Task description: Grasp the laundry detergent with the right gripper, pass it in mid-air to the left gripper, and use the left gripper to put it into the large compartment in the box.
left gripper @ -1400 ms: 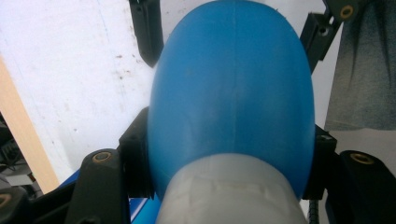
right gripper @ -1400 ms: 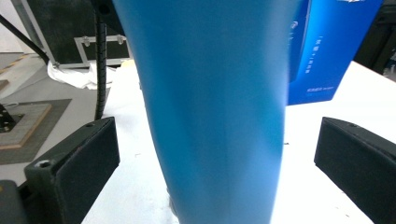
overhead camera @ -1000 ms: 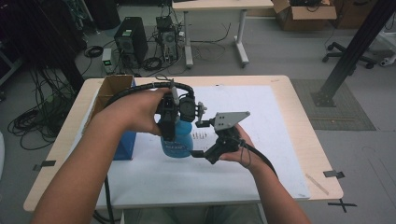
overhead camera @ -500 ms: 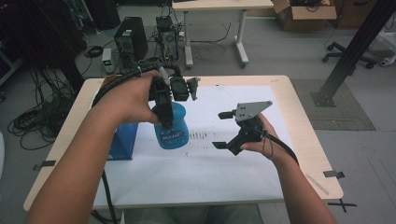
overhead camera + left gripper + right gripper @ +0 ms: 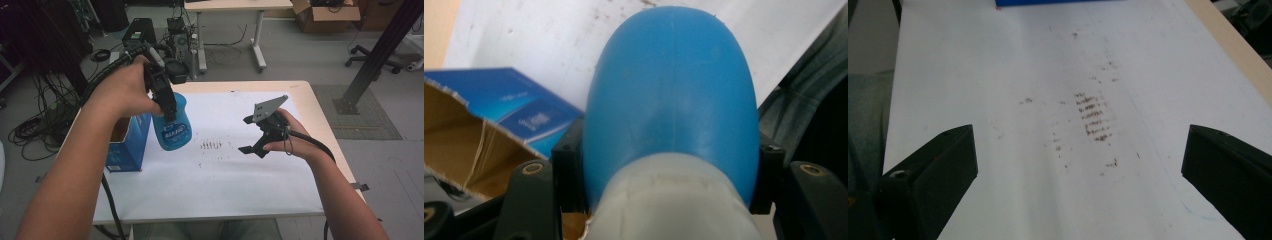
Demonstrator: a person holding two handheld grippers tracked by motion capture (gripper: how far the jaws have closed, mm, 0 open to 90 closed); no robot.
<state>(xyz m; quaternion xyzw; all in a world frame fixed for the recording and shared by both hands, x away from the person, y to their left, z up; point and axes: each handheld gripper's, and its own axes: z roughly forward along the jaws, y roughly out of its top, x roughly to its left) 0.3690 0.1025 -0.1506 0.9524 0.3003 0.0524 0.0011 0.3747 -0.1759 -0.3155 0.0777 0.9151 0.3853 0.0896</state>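
The left gripper (image 5: 167,102) is clamped on the neck of the blue bottle (image 5: 172,127), which has been lifted clear of the white sheet (image 5: 225,175) since a second ago and hangs near the desk's left edge, just beside the open blue box (image 5: 127,145). The right gripper (image 5: 260,135), jaws apart and empty, has drawn back toward the right edge. The bottle probably goes into the box next.

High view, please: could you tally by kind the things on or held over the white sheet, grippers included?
Blue bottle: 1
Blue cardboard box: 1
Grippers: 2, the left gripper shut on the bottle and the right gripper open
Total: 4
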